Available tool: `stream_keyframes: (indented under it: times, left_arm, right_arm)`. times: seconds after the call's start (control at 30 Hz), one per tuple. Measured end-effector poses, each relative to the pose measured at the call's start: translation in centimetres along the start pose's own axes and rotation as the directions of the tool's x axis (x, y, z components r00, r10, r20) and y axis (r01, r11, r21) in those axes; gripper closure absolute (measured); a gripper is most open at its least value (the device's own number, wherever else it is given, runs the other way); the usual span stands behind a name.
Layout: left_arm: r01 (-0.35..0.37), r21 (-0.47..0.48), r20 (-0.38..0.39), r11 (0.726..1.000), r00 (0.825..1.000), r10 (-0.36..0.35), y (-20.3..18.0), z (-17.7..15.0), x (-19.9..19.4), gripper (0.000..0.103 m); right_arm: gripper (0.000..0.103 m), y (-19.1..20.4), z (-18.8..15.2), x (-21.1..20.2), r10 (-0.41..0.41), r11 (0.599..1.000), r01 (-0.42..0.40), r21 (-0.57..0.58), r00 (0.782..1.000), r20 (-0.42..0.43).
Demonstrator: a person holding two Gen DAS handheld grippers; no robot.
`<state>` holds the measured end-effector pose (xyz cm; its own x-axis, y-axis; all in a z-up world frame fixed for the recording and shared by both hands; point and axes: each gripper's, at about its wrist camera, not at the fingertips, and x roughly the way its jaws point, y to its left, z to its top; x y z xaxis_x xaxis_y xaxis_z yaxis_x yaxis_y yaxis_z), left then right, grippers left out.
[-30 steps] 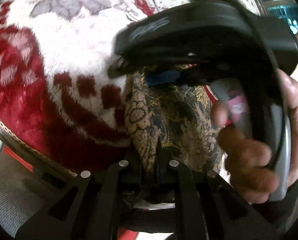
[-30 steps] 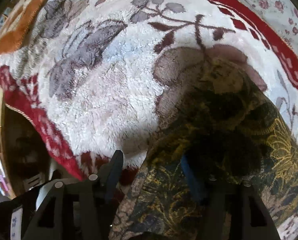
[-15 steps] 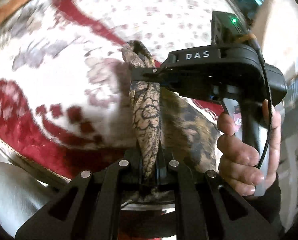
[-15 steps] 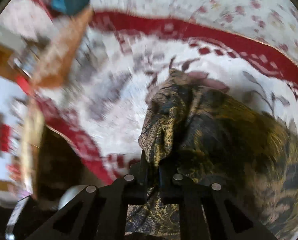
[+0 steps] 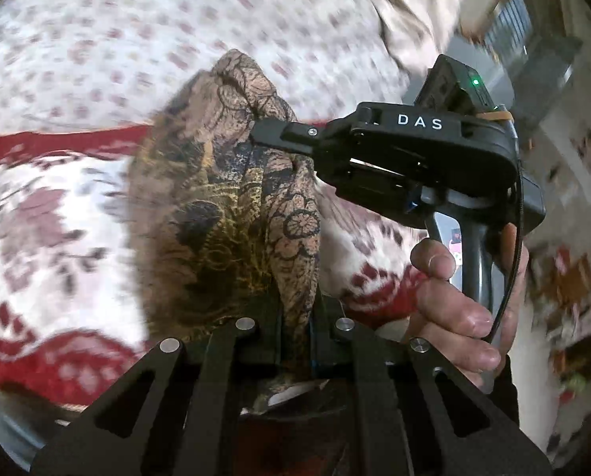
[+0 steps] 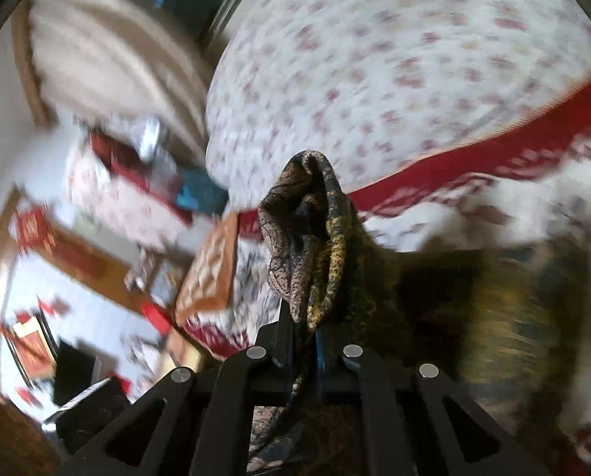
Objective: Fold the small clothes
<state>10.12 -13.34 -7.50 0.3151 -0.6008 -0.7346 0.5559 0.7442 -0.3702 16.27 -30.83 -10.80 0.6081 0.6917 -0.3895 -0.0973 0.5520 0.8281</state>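
Note:
A small brown, black and gold patterned garment point(image 5: 224, 214) hangs bunched between both grippers above a red and white blanket point(image 5: 57, 238). My left gripper point(image 5: 297, 329) is shut on one edge of it. My right gripper point(image 6: 307, 337) is shut on another edge point(image 6: 315, 246); it also shows in the left wrist view point(image 5: 271, 135), fingers pinching the cloth's top, held by a hand point(image 5: 461, 301). The rest of the garment trails down to the right in the right wrist view point(image 6: 493, 297), blurred.
A white floral bedsheet point(image 6: 374, 59) lies beyond the blanket's red border point(image 6: 473, 162). An orange-brown patterned cushion or box point(image 6: 212, 273) sits at the bed's left edge. Room furniture and clutter point(image 6: 37, 277) show blurred at left.
Both grippers have lifted the garment higher off the blanket and tilted upward; more bedsheet and room show. A second ago the right gripper was open over the cloth; it is now shut on it.

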Motion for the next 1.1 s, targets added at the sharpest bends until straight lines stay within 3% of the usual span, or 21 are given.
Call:
stream_keyframes:
  times: [0.13,0.23,0.4,0.47,0.6,0.63,0.7,0.8,0.9,0.93,1.0,1.1]
  left_arm:
    - [-0.002,0.008,-0.121,1.000,0.993,0.003,-1.3,-0.3,6.8,0.095]
    - [0.017,-0.026,-0.182,1.000,0.983,-0.022,-0.8,-0.6,10.2,0.095]
    - [0.017,-0.030,-0.215,0.999,0.976,-0.023,-1.1,-1.4,12.2,0.095]
    - [0.006,-0.022,-0.229,1.000,0.973,-0.011,-0.9,-1.5,13.1,0.094]
    - [0.005,-0.039,-0.258,0.999,0.966,-0.015,-0.6,-2.2,13.7,0.092]
    - [0.012,-0.049,-0.254,0.999,0.967,-0.024,-0.7,-2.1,13.4,0.091]
    - [0.033,-0.071,-0.244,0.997,0.968,-0.049,-0.5,-2.1,12.7,0.089]
    - [0.100,-0.110,-0.235,0.989,0.964,-0.123,-0.3,-2.1,11.0,0.083]
    - [0.197,-0.175,-0.226,0.965,0.946,-0.234,0.3,-2.5,9.5,0.083]
    - [0.204,-0.183,-0.214,0.962,0.947,-0.241,0.7,-2.5,8.7,0.083]
    - [0.162,-0.181,-0.195,0.970,0.961,-0.197,1.6,-2.3,7.8,0.083]
    - [0.055,-0.210,-0.150,0.976,0.985,-0.088,4.6,-1.9,6.2,0.083]
  right_arm:
    - [0.096,-7.9,-0.4,-2.8,0.003,0.985,-0.009,0.173,0.999,0.032]
    - [0.096,-11.9,-0.1,-3.3,-0.088,0.961,0.090,0.262,0.996,-0.021]
    - [0.096,-13.8,-0.3,-3.5,-0.179,0.937,0.194,0.291,0.981,-0.078]
    - [0.096,-14.4,-0.4,-3.2,-0.238,0.919,0.263,0.295,0.964,-0.116]
    - [0.094,-15.8,-0.6,-2.7,-0.266,0.894,0.312,0.320,0.947,-0.180]
    - [0.091,-15.7,-0.7,-2.9,-0.275,0.890,0.321,0.324,0.944,-0.181]
    - [0.071,-15.8,-0.9,-3.7,-0.315,0.878,0.355,0.322,0.933,-0.171]
    - [0.070,-15.7,-0.7,-4.6,-0.328,0.878,0.356,0.321,0.934,-0.139]
    - [0.070,-14.7,-1.2,-5.9,-0.349,0.876,0.363,0.319,0.932,-0.102]
    - [0.063,-14.1,-1.5,-6.4,-0.345,0.879,0.355,0.318,0.934,-0.090]
    - [0.043,-12.8,-2.4,-7.4,-0.332,0.890,0.335,0.310,0.941,-0.064]
    - [0.039,-11.4,-4.9,-8.2,-0.357,0.891,0.355,0.281,0.933,-0.049]
